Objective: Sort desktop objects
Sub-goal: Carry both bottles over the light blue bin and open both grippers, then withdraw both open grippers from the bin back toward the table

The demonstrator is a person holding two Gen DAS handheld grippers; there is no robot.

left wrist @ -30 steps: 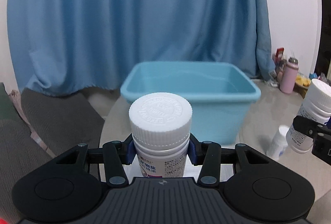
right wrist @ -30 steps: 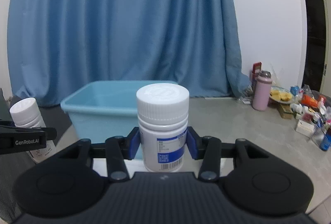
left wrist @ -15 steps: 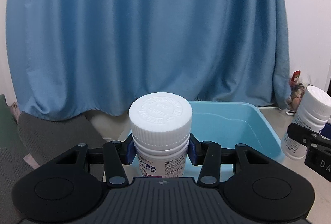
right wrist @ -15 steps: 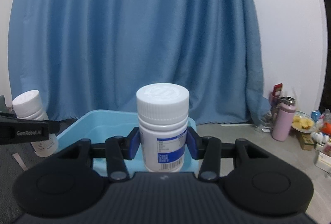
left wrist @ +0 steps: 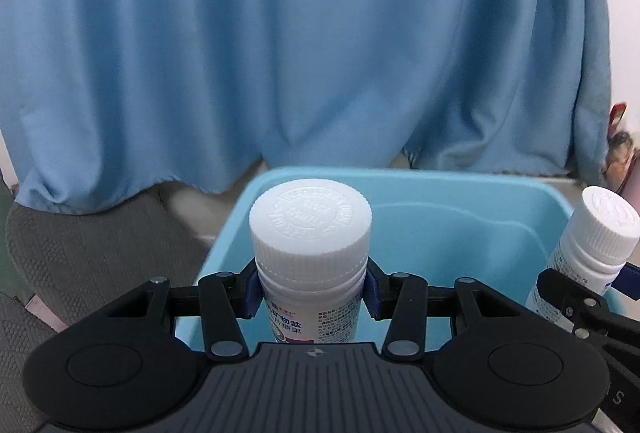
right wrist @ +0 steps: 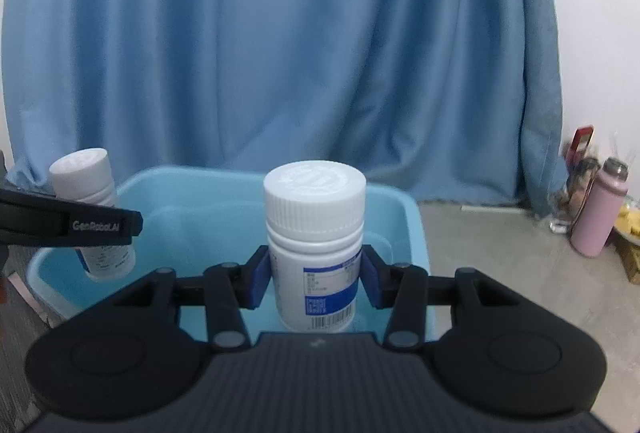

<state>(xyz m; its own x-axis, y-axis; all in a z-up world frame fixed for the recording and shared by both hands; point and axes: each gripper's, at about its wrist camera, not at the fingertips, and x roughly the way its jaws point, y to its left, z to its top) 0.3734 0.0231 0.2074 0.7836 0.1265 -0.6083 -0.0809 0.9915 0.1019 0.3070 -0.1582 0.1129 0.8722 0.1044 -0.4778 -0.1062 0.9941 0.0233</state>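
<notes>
My left gripper point(left wrist: 310, 291) is shut on a white pill bottle point(left wrist: 310, 253) with a ribbed cap, held upright over the near left part of a light blue plastic bin point(left wrist: 460, 217). My right gripper point(right wrist: 316, 279) is shut on a second white pill bottle point(right wrist: 315, 237) with a blue label, held upright above the same bin point(right wrist: 412, 229). In the left wrist view the right gripper's bottle point(left wrist: 592, 249) shows at the right edge. In the right wrist view the left gripper's bottle point(right wrist: 92, 209) shows at the left, over the bin.
A blue curtain point(left wrist: 300, 45) hangs behind the bin. A grey chair cushion point(left wrist: 84, 253) lies to the left. On the floor at the right stand a pink flask point(right wrist: 598, 207) and some clutter by the white wall.
Both grippers have moved forward and up with their bottles. The bin has come closer, and both bottles now hang over it.
</notes>
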